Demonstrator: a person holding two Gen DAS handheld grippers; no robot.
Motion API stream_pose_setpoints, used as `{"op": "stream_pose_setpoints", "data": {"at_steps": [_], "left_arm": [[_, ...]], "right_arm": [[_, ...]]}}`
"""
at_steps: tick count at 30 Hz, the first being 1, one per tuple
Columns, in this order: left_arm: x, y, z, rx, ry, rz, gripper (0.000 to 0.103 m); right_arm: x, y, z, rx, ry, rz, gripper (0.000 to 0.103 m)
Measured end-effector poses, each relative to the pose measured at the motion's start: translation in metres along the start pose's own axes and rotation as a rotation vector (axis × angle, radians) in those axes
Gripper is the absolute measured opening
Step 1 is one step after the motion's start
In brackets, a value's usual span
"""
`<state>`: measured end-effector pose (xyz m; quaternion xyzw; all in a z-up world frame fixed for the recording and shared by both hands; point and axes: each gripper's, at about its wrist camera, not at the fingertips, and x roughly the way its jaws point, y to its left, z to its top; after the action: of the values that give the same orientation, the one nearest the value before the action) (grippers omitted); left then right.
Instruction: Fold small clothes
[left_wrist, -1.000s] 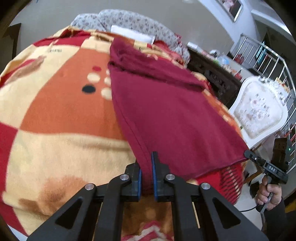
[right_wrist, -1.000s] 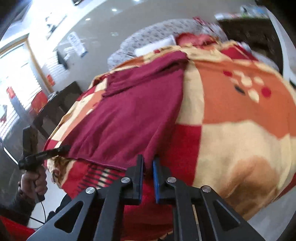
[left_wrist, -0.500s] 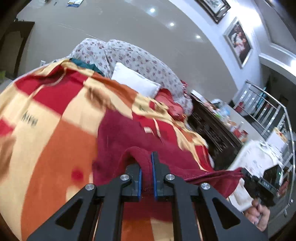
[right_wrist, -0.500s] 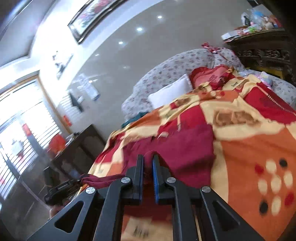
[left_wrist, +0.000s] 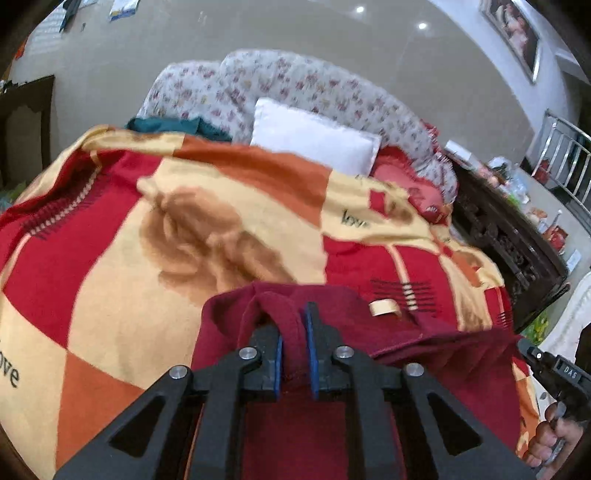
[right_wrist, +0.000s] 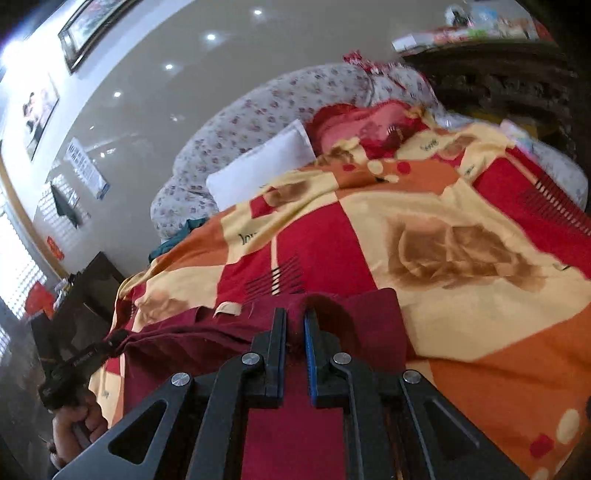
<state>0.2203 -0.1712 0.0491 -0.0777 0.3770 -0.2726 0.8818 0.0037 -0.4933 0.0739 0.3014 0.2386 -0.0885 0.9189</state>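
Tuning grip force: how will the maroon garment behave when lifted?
Probably floppy: the maroon garment bunches between the left gripper fingers and sags toward the right gripper. Likely light, since two corner pinches carry it. Its soft knit looks unlikely to slip.

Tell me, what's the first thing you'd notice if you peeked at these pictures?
First, the dark red garment stretched low across the middle, with the left gripper and the right gripper each pinching a bunch of its cloth. Under it spreads a bright blanket of red, orange and cream squares with the word "love" on it. Behind that, a white pillow leans on a flowery sofa back.
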Motion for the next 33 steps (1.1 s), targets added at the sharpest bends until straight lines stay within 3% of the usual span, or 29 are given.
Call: {"op": "stream_pose_setpoints", "data": {"at_steps": [2,3,4,6,8,9,10,13,17,20,22,25,26,28,29,31,33], "left_arm": [[0.008,0.002,-0.001,-0.014,0.033,-0.018,0.024],[0.008,0.003,0.000,-0.016,0.037,-0.028,0.032],[0.004,0.003,0.000,-0.018,0.031,-0.051,0.038],[-0.007,0.002,0.003,-0.014,0.016,-0.092,0.047],[-0.026,0.002,0.009,-0.012,-0.034,-0.107,0.069],[-0.039,0.004,0.012,-0.010,-0.078,-0.101,0.084],[-0.056,0.006,0.015,-0.011,-0.135,-0.088,0.086],[-0.077,0.008,0.015,-0.019,-0.183,-0.070,0.086],[-0.054,-0.020,0.001,0.082,-0.116,-0.054,0.086],[-0.009,-0.035,-0.001,0.125,-0.056,0.051,0.084],[0.019,-0.028,0.001,0.093,0.008,0.129,0.084],[0.040,-0.011,-0.005,0.058,0.065,0.174,0.083],[0.042,-0.009,-0.009,0.080,0.061,0.174,0.083],[0.041,-0.015,-0.016,0.151,0.048,0.193,0.083],[0.040,-0.017,-0.017,0.169,0.049,0.198,0.083],[0.027,-0.018,-0.016,0.168,0.028,0.178,0.083],[0.007,-0.016,-0.016,0.138,-0.007,0.142,0.083]], "right_arm": [[0.014,-0.006,0.002,0.022,0.036,0.003,0.030],[0.016,-0.007,0.001,0.033,0.033,-0.002,0.048],[0.013,-0.008,0.001,0.039,0.009,-0.002,0.058],[0.002,-0.007,0.002,0.046,-0.054,0.011,0.065],[-0.016,-0.006,0.002,0.047,-0.110,0.071,0.067],[-0.026,-0.005,0.001,0.038,-0.128,0.079,0.069],[-0.031,-0.004,0.001,0.028,-0.133,0.073,0.069],[-0.050,0.004,-0.003,-0.058,-0.132,0.039,0.069],[-0.051,0.034,-0.022,-0.347,-0.073,-0.041,0.069],[-0.032,0.055,-0.027,-0.449,-0.042,-0.042,0.069],[-0.010,0.066,-0.021,-0.471,-0.028,-0.065,0.069],[0.027,0.064,-0.013,-0.468,0.024,-0.137,0.069],[0.046,0.054,-0.011,-0.435,0.089,-0.150,0.069],[0.078,0.033,-0.015,-0.383,0.208,-0.259,0.069],[0.084,0.020,-0.017,-0.328,0.230,-0.243,0.069],[0.072,0.011,-0.011,-0.251,0.192,-0.202,0.066],[0.053,0.018,-0.010,-0.271,0.147,-0.184,0.067]]}}
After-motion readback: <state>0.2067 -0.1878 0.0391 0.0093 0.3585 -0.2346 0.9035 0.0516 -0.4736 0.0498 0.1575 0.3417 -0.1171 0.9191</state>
